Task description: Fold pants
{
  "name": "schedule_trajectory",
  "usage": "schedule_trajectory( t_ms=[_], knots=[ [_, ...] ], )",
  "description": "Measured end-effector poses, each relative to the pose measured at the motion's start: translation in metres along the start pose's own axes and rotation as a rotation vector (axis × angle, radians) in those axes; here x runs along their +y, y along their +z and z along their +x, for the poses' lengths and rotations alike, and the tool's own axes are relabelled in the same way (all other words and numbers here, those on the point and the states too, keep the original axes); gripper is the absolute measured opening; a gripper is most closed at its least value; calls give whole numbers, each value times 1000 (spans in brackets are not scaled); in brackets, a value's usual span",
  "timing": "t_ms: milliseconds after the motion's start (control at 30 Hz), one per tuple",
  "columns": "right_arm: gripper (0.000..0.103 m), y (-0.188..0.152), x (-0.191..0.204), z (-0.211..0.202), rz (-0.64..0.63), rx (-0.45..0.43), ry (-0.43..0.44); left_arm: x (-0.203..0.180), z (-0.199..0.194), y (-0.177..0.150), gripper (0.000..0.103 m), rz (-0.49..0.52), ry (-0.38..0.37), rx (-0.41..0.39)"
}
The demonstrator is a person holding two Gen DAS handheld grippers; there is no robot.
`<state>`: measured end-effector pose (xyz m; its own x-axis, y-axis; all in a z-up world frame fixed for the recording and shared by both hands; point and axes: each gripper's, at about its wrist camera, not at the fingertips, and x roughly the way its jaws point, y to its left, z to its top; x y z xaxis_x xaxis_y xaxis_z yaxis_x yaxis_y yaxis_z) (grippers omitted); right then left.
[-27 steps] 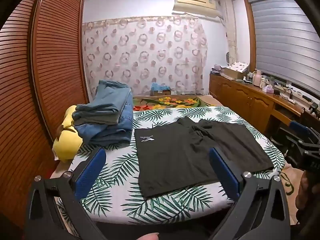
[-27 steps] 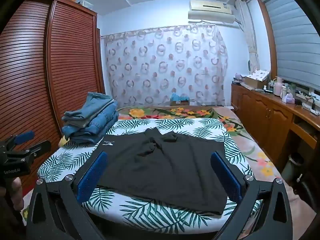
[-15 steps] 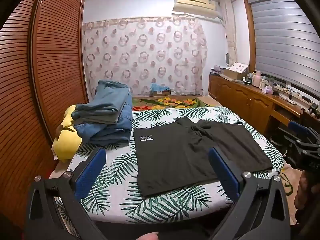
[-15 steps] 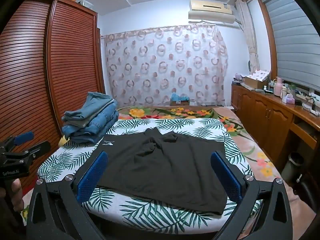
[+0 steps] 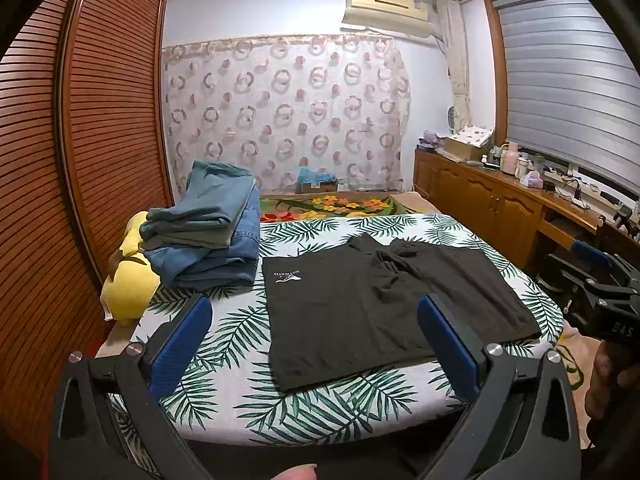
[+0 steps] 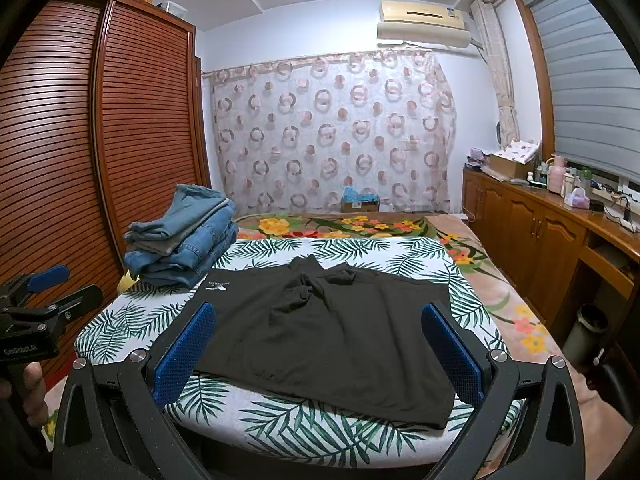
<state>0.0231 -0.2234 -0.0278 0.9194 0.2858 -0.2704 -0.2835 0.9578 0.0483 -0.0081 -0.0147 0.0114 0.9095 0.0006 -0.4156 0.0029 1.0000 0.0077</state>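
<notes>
Black shorts (image 5: 360,304) (image 6: 320,332) lie spread flat on a bed with a palm-leaf sheet (image 5: 224,332) (image 6: 120,332), a small white logo near their left edge and bunched cloth at the far middle. My left gripper (image 5: 314,332) hovers in front of the bed's near edge, jaws wide open, nothing between them. In the same way my right gripper (image 6: 318,336) stands open before the near edge, apart from the cloth. Each gripper also shows in the other's view, the right one (image 5: 600,300) at the right margin and the left one (image 6: 36,320) at the left margin.
A stack of folded jeans (image 5: 208,232) (image 6: 184,240) sits at the bed's far left, beside a yellow plush toy (image 5: 128,280). A slatted wardrobe (image 5: 60,160) lines the left side. Wooden cabinets (image 6: 552,248) with clutter on top run along the right. A bin (image 6: 586,332) stands on the floor.
</notes>
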Motion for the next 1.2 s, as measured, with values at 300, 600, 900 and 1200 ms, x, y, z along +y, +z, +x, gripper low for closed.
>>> schedule_trajectory(
  t_ms=[300,600,900,1200],
  knots=[
    [103,1,1,-1,-1,1,-3,1,1,-1,103,0,-2,-2],
    [103,1,1,-1,-3,-2,-5,1,1,-2,103,-1,-1,-4],
    [103,0,1,-2,-4,-4,-5,2,1,-2,103,0,-2,-5],
    [103,-1,2,-2,-6,-4,-5,2,1,-2,103,-1,-3,-5]
  ],
)
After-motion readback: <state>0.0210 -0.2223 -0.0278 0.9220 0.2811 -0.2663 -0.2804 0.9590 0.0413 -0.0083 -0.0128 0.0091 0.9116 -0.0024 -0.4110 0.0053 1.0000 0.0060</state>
